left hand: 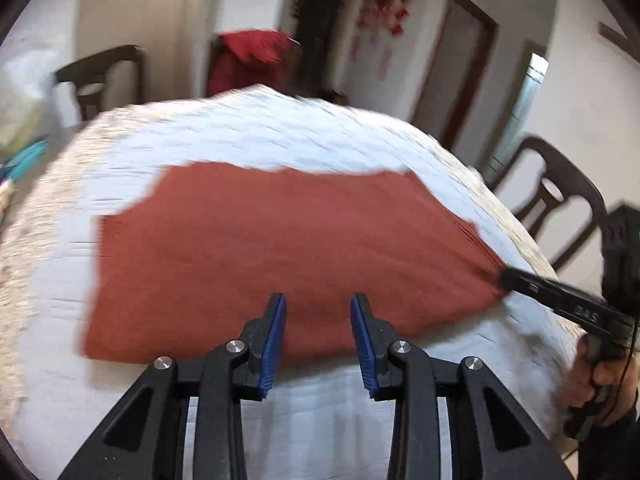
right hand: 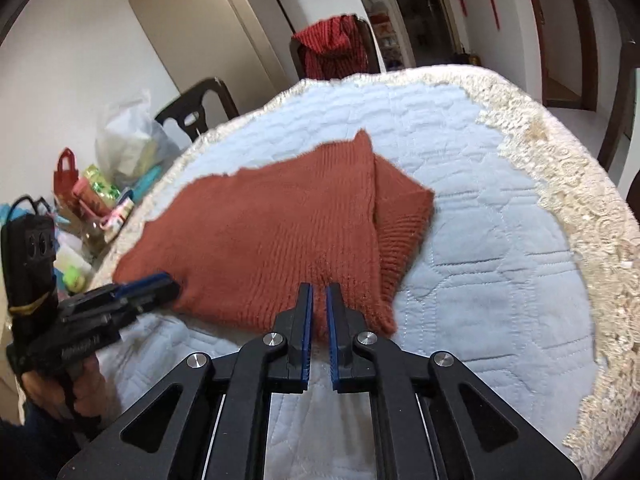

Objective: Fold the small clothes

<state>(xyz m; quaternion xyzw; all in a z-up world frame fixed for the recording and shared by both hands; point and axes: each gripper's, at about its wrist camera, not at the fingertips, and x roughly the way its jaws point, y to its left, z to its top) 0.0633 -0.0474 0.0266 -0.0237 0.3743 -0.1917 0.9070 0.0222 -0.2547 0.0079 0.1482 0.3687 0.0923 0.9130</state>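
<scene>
**Rust knit garment pinched at its corner on the quilted counter**

Left wrist view: the left gripper [left hand: 318, 300] hangs over the near edge of a rust-coloured knit garment [left hand: 280, 248] lying flat on the counter [left hand: 240, 136], which is covered in a pale blue quilted cloth with a cream lace border. Its blue-padded fingers [left hand: 276, 332] stand partly apart with nothing between them. At the right, the right gripper [left hand: 506, 278] is pinched on the garment's corner, the knit gathering into pleats at the grip. A hand [left hand: 592, 380] grasps its handle. The picture is blurred.

Right wrist view: the right gripper [right hand: 318, 292] has its fingers [right hand: 306, 320] nearly together on the garment's [right hand: 260, 232] near edge. A folded layer lies on the right side. The left gripper [right hand: 160, 286] sits at the garment's left corner; whether it touches is unclear. Bags [right hand: 120, 148] are heaped beyond the counter's [right hand: 560, 184] left rim.
</scene>
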